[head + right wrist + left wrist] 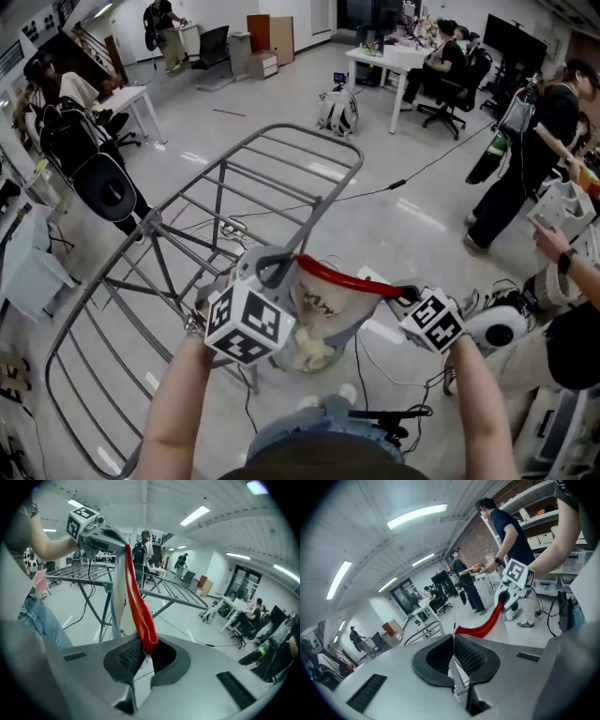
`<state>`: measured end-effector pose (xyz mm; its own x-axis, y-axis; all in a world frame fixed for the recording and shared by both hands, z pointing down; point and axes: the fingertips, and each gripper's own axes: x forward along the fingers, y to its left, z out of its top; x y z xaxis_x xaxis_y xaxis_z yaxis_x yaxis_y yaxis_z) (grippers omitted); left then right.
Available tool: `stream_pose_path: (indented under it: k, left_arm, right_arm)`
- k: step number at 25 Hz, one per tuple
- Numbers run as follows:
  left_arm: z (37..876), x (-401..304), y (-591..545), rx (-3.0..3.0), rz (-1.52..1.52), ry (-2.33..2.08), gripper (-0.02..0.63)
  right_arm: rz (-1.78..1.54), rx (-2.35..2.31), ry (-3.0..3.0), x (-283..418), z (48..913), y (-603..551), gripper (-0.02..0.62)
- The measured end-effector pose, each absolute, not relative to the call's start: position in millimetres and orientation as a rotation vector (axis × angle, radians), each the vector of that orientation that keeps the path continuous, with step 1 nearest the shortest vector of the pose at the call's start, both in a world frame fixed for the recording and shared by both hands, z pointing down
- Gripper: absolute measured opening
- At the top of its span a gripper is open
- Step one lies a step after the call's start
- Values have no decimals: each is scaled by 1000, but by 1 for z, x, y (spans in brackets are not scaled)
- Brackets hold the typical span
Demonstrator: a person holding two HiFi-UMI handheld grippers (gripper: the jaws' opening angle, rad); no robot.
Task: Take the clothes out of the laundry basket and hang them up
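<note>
**A:** Head view first. What are the grippers doing?

**B:** Both are clamped on one garment [326, 305], white with a red band along its top edge. The left gripper [281, 265] pinches one end of the band and the right gripper [401, 293] the other, so the band is stretched between them and the white cloth sags below it.

**A:** Where is that against the drying rack [225, 202]?

**B:** At its near end, just beside the closest rail and slightly right of it. Below the garment lies a heap of pale clothes [314, 352].

**A:** And the left gripper view?

**B:** The left gripper [453, 637] has its jaws together, with the red band's end nipped at their tips. The garment [483, 626] runs from there to the right gripper [503, 604]. Only a corner of the rack [424, 631] shows behind.

**A:** The right gripper view?

**B:** The right gripper [146, 651] is closed on the band as well. The garment [133, 592] rises from it to the left gripper [121, 543], which is in front of the rack [173, 595].

**A:** The room?

**B:** A glossy grey floor [281, 94] with a cable [403, 180] trailing beyond the rack. Farther off is a white desk [384, 58] with people seated at it.
</note>
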<state>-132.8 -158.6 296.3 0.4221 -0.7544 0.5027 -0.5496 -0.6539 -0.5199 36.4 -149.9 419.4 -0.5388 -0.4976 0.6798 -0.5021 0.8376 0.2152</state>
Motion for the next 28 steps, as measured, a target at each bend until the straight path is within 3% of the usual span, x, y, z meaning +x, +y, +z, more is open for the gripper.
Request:
stream_pose_path:
  k: [6, 13, 28]
  left_arm:
    - [306, -145, -160, -2437, -1060, 1152, 14]
    - [296, -154, -148, -2450, -1027, 1166, 14]
    - [246, -162, -94, -2277, -941, 1564, 14]
  right_arm:
    - [-333, 965, -2012, 57, 341, -165, 9]
    - [-388, 1349, -2088, 60, 249, -177, 8]
    - [-614, 1112, -2170, 50, 220, -157, 8]
